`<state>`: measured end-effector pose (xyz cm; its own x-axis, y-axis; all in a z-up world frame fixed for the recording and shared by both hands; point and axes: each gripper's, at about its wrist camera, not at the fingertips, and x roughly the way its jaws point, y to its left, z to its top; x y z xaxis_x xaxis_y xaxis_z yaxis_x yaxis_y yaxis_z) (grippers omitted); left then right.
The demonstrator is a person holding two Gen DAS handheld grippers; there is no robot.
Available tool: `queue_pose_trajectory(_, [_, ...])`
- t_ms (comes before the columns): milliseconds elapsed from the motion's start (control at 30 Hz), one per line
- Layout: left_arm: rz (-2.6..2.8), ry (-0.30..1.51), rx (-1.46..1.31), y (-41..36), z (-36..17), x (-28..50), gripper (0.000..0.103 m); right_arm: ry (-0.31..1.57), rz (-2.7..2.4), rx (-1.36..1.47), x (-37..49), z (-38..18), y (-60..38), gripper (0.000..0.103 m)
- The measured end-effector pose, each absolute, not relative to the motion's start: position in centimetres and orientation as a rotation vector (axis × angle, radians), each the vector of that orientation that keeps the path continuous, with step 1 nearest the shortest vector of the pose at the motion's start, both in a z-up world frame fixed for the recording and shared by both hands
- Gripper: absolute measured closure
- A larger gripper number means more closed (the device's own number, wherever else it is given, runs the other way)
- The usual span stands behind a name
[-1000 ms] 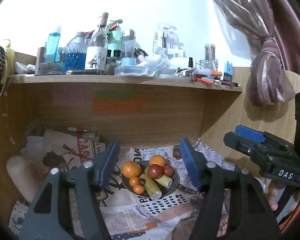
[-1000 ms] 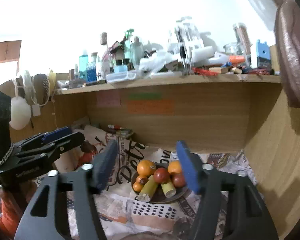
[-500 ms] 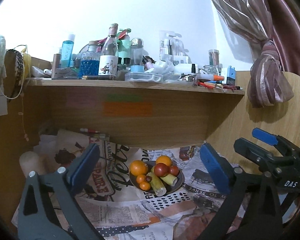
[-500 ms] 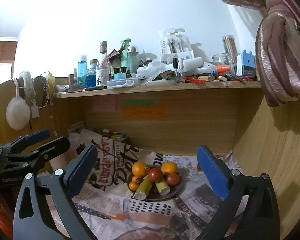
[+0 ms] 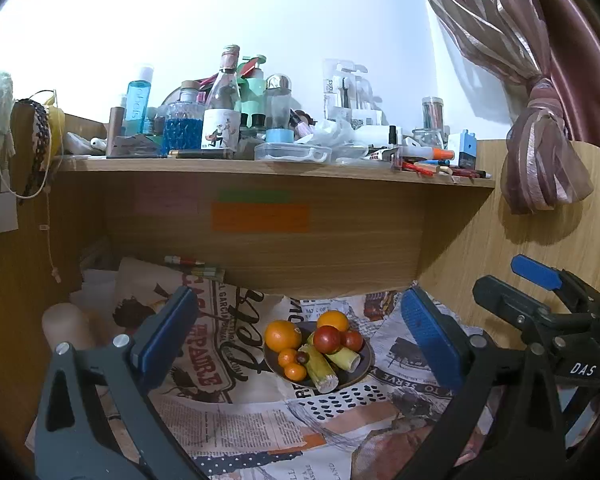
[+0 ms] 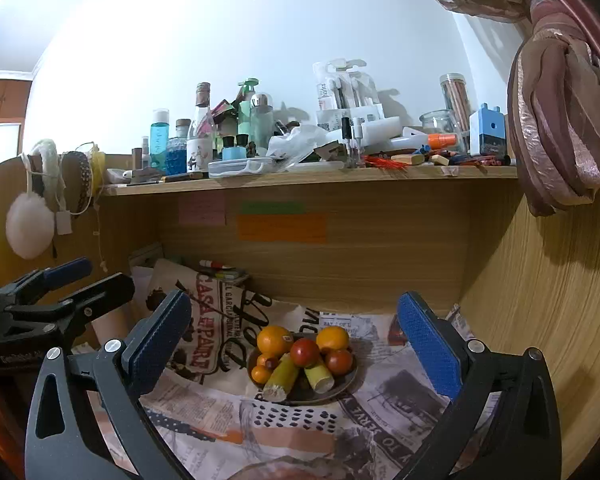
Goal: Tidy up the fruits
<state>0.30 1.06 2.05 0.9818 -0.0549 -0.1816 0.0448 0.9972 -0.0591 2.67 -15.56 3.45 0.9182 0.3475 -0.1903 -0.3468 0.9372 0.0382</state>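
Note:
A dark plate [image 5: 362,370] [image 6: 346,380] on newspaper holds two oranges [image 5: 283,335] [image 6: 274,340], small orange fruits [image 5: 294,371], red tomatoes [image 5: 327,339] [image 6: 305,352] and two yellow-green cane pieces [image 5: 320,369] [image 6: 280,376]. My left gripper [image 5: 300,344] is open and empty, well back from the plate. My right gripper [image 6: 296,348] is open and empty too, facing the plate from a distance. Each gripper shows at the side of the other's view: the right one [image 5: 540,312] and the left one [image 6: 52,300].
The plate sits in a wooden desk nook lined with newspaper [image 5: 228,412]. A shelf [image 5: 268,168] above is crowded with bottles [image 5: 222,112], jars and pens. A tied curtain [image 5: 540,160] hangs at the right. Sticky notes [image 5: 260,218] are on the back panel.
Both grippers opened wide from a narrower gap and pulled back and up a little. The fruit on the plate has not moved.

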Motion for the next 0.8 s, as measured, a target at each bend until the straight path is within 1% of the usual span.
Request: queue_pose_trajectory(800, [-0.053,0.194,-0.060,1.10,1.79,0.54,0.000,0.200,0.354,0.003,2.89,3.41,-15.75,0.000])
